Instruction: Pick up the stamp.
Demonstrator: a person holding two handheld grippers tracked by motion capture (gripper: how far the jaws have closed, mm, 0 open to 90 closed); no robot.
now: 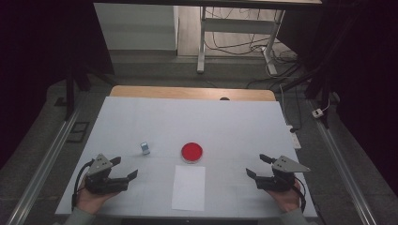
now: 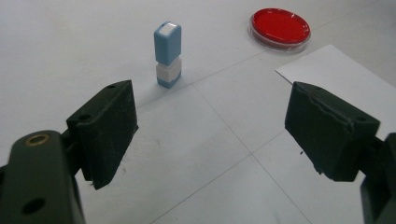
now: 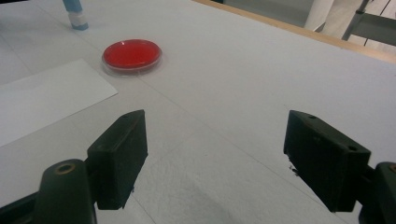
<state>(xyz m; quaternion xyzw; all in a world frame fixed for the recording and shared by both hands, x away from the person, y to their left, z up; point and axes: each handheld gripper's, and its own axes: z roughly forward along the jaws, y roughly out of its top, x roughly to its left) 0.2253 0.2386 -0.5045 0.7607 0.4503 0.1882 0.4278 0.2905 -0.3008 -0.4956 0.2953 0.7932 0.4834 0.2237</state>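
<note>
Upright stamp (image 2: pixel 167 54) — blue over white.

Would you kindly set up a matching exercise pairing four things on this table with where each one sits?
Things:
1. blue and white stamp
2. red dish
3. sheet of paper
4. right claw

Places:
A. near edge, in the middle, lying flat
B. just beyond the sheet, at the table's centre
C. near right corner, jaws apart and empty
D. standing upright, left of the dish, ahead of the left claw

Pairs: 1-D, 2-B, 3-A, 4-C
</note>
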